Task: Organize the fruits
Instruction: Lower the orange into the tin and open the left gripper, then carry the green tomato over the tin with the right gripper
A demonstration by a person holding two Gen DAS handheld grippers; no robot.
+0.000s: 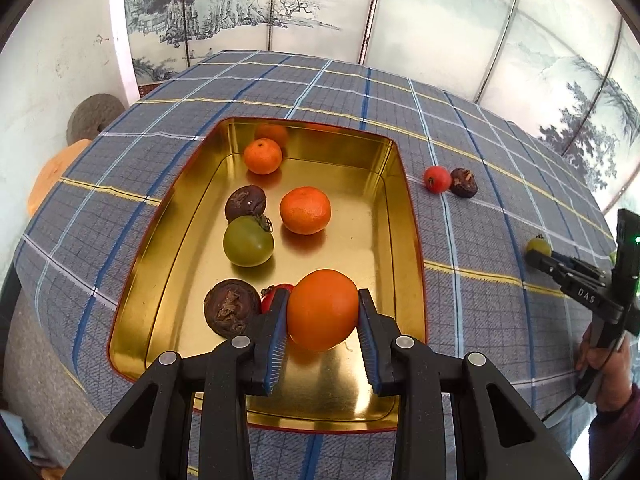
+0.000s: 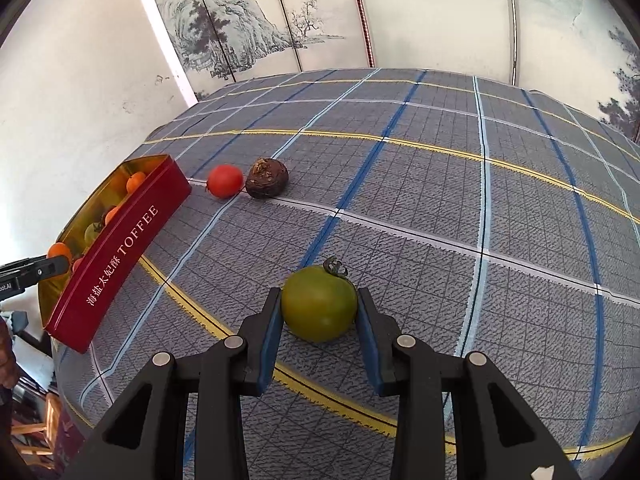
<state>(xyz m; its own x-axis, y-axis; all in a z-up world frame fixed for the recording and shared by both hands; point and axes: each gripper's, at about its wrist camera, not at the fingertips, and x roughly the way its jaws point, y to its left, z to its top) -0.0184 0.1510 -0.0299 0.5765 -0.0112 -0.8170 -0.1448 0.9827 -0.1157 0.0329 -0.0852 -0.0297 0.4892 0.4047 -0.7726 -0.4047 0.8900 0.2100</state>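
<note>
My left gripper is shut on an orange fruit, held over the near part of a gold tin tray. In the tray lie two mandarins, a green tomato, two dark brown fruits and a red tomato, partly hidden by my finger. My right gripper is shut on a green tomato that rests on the checked cloth. A red tomato and a dark brown fruit lie together on the cloth beyond it.
The tin's red side reads TOFFEE and stands left of my right gripper. The blue checked tablecloth covers the table. A painted folding screen stands behind. A stone wheel lies off the table's far left.
</note>
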